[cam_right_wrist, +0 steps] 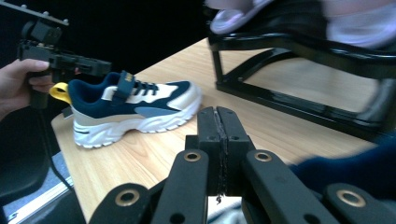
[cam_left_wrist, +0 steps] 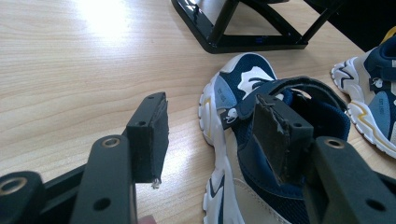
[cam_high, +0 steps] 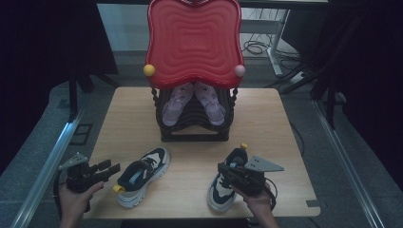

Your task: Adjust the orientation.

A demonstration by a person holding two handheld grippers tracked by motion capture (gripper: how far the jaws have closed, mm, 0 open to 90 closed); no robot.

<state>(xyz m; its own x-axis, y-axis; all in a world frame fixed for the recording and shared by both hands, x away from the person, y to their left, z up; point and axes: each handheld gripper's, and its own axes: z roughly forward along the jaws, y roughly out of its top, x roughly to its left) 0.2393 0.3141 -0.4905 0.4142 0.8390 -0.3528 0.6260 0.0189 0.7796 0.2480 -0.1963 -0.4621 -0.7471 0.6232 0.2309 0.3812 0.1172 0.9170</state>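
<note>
High view of a wooden table (cam_high: 142, 114) bearing a black shoe rack (cam_high: 195, 126) with a red top (cam_high: 194, 42) and a pair of lilac sandals (cam_high: 192, 102). The left gripper (cam_high: 110, 169), jaws spread with nothing pinched, sits just beside the heel of the left sneaker (cam_high: 142, 175) at the table's front. The right gripper (cam_high: 223, 169), jaws pressed together and empty, hovers over the right sneaker (cam_high: 222, 190).
</note>
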